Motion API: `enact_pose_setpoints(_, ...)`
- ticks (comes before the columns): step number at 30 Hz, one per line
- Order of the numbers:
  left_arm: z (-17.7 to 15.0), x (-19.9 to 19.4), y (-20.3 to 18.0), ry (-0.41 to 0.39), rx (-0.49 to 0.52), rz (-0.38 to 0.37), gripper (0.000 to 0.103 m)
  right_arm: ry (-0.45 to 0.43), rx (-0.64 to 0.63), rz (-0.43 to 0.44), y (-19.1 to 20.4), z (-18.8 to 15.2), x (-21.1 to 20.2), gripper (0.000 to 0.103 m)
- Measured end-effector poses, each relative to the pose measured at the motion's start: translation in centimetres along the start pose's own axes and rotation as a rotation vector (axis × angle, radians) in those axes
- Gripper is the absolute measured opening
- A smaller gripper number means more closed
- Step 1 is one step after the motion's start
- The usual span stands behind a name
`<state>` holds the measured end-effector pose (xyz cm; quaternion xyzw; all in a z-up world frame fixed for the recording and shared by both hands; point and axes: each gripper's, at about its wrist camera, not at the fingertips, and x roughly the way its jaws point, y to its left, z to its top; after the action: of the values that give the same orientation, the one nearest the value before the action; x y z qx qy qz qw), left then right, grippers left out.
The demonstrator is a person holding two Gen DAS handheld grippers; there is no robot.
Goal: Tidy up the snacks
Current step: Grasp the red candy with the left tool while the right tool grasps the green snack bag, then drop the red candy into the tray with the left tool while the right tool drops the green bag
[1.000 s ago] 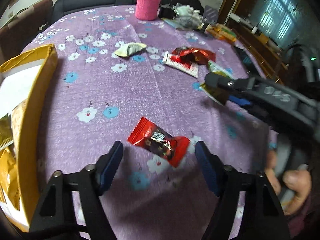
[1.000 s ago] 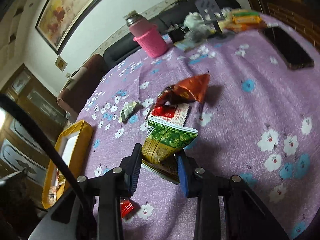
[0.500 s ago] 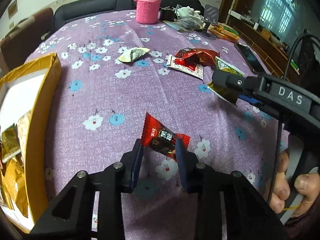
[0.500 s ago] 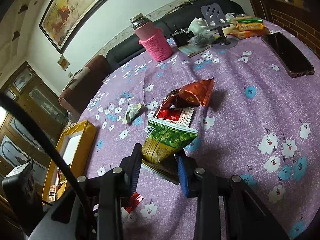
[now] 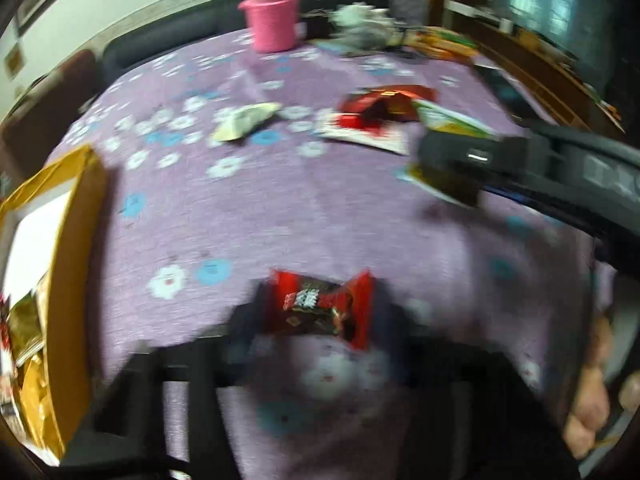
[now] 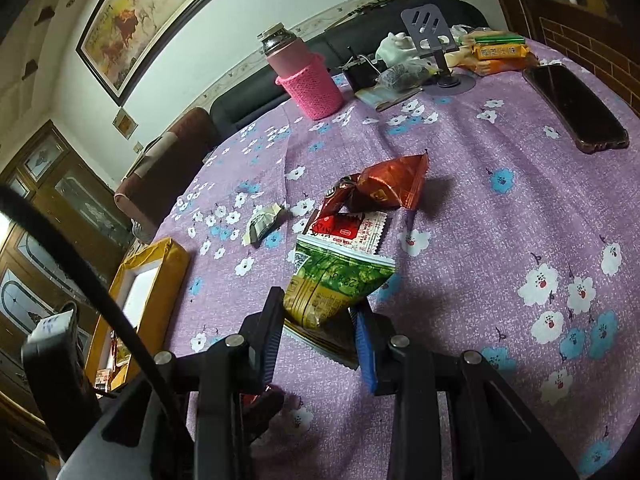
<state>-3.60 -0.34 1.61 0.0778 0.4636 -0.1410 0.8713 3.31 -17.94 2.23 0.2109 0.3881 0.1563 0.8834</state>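
a: what's in your left gripper [image 5: 320, 316]?
b: my jaws have just closed on the red candy packet [image 5: 320, 308], pinched between them above the purple flowered tablecloth [image 5: 248, 208]. the view is blurred.
a: and the right?
b: my right gripper [image 6: 320, 320] grips the green snack bag [image 6: 336, 284] by its lower end, off the cloth. the yellow box [image 6: 168, 256] sits at the table's left edge; more packets lie mid-table.
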Motion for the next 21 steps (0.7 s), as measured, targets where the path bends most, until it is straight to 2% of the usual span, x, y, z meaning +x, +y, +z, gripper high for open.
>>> enact_pose_setpoints(2, -0.2, -0.3, -0.4, 0.004, 0.024, -0.01, 0.015, -0.001, 0.0, -0.002, 0.0, 0.0, 0.0, 0.033)
enact_pose_setpoints(5, -0.4, -0.9, -0.1, -0.01, 0.012, -0.028, 0.015, 0.0, -0.002, -0.002, 0.0, 0.0, 0.0, 0.033)
enact_pose_setpoints(12, -0.5, -3.7, 2.5, -0.07, -0.091, -0.076, 0.015, -0.01, -0.022, -0.014, 0.3, -0.1, 0.0, 0.033)
enact_pose_setpoints(17, -0.8, -6.5, 5.4, -0.114, -0.154, -0.065, 0.015, -0.019, -0.054, -0.011, 0.9, -0.5, 0.0, 0.033)
enact_pose_setpoints(21, -1.9, -9.3, 9.6, -0.156, -0.223, -0.027, 0.015, -0.034, -0.098, 0.006, 2.4, -1.1, -0.2, 0.033)
